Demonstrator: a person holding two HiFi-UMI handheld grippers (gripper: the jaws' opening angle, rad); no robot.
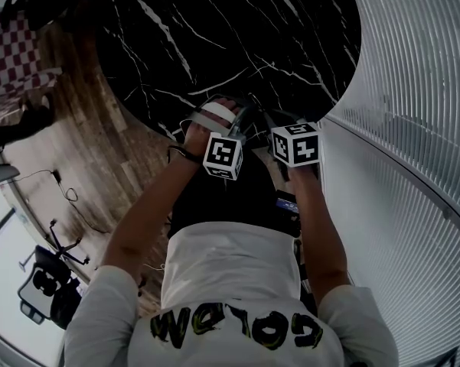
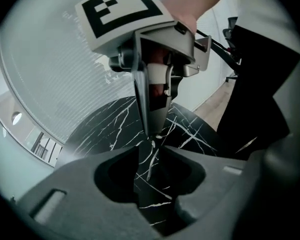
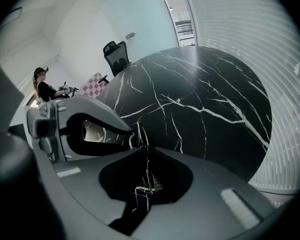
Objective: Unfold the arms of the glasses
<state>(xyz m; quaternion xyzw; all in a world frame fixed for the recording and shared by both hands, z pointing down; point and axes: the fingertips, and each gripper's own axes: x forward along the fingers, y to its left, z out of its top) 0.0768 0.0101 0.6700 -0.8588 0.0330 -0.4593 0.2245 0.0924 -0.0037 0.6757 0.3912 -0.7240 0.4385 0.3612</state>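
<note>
Just under the tips of the right gripper [image 2: 149, 132]: the glasses [image 2: 151, 145]. We see only a thin pale sliver and a small glint of them, low over the black table [image 2: 105, 124]. Frame and lenses not made out, so we cannot say whether the arms are folded or open. We judge the unfolding under way, not finished. Right gripper clenched, jaws drawn to a point, seemingly nipping that sliver. Left gripper [image 2: 150, 153] released, jaws standing wide. The sliver lies in the gap between them and we see no pad on it. In the head view both grippers sit close together at the table's near edge, covering the glasses.
</note>
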